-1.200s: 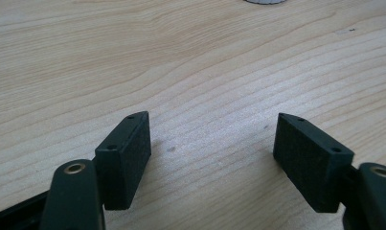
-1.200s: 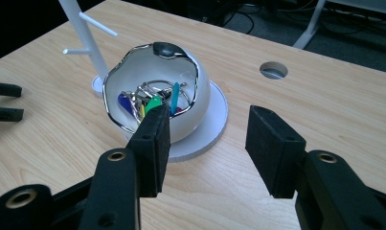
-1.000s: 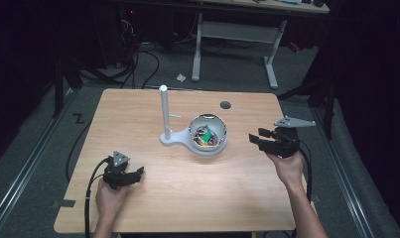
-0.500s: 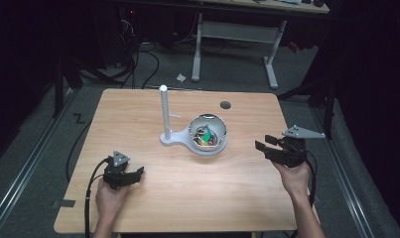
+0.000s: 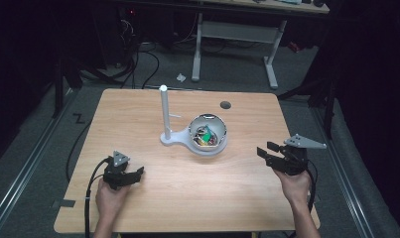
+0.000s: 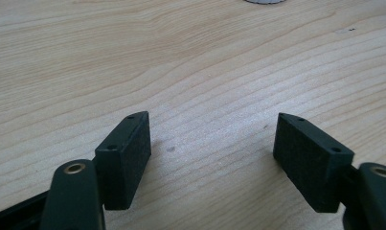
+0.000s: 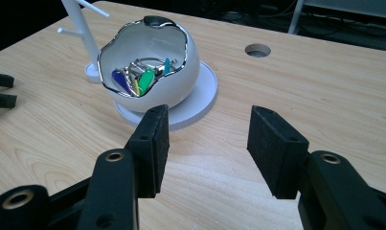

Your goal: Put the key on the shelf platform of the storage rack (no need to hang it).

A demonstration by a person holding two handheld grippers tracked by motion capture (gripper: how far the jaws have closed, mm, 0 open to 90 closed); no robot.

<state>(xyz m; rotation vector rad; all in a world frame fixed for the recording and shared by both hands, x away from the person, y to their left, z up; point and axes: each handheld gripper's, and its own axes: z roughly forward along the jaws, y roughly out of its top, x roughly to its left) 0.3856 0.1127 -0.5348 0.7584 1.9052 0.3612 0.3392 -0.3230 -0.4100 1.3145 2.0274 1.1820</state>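
Observation:
A white egg-shaped bowl with a jagged silver rim sits on a round white base near the table's middle. Inside lie several keys with blue, green and yellow tags. A white post with small pegs rises from the base's left side. My left gripper rests open low over the bare wood at the front left. My right gripper is open at the right, pointing toward the bowl, with nothing between its jaws.
The wooden table has a round cable hole at the back right. Dark floor with cables and a white desk frame lies beyond the far edge.
My right gripper has moved back toward the person and slightly right, away from the bowl. The left gripper has stayed in place.

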